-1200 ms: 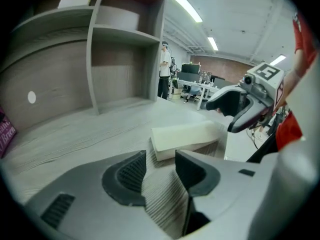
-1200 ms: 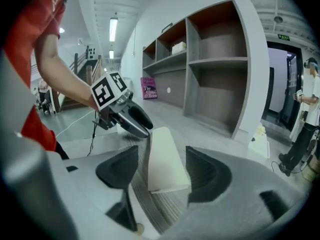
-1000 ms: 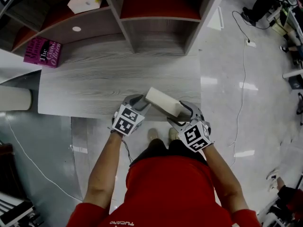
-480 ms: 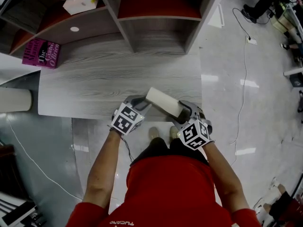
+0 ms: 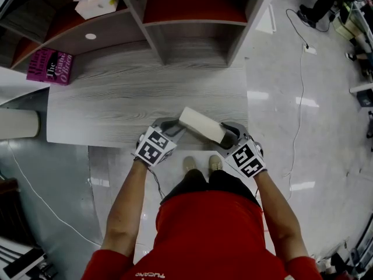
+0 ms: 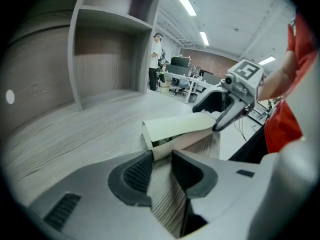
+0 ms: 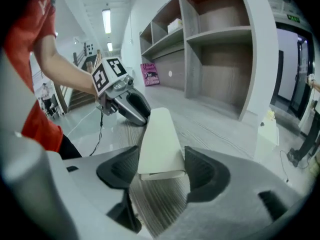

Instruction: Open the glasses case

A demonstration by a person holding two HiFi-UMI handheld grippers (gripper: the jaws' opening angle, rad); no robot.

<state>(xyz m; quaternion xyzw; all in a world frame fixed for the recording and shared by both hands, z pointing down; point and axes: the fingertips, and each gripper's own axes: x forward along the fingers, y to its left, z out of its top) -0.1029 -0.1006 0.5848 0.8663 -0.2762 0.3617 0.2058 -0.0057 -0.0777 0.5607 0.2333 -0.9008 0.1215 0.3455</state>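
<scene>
A cream glasses case [image 5: 201, 124] lies tilted on the front edge of the grey wood table [image 5: 116, 107]. My left gripper [image 5: 179, 125] is at its left end; in the left gripper view the pads [image 6: 139, 173] press on the corner of the case [image 6: 180, 126], where a dark slit shows between lid and base. My right gripper [image 5: 225, 135] holds the other end; in the right gripper view the case [image 7: 160, 139] fills the gap between the pads [image 7: 201, 171]. Both sets of jaws have just been closing onto it. Each gripper shows in the other's view: right gripper [image 6: 225, 109], left gripper [image 7: 127, 106].
A grey shelf unit [image 5: 186, 37] stands at the table's back. A pink book [image 5: 51, 66] leans at the far left, with a tissue pack [image 5: 96, 2] on a shelf above it. A person [image 6: 157, 59] stands far off by desks. Cables lie on the floor [image 5: 300, 80].
The right gripper has rolled a little, so its marker cube now faces more upward. The case and the left gripper have stayed in place.
</scene>
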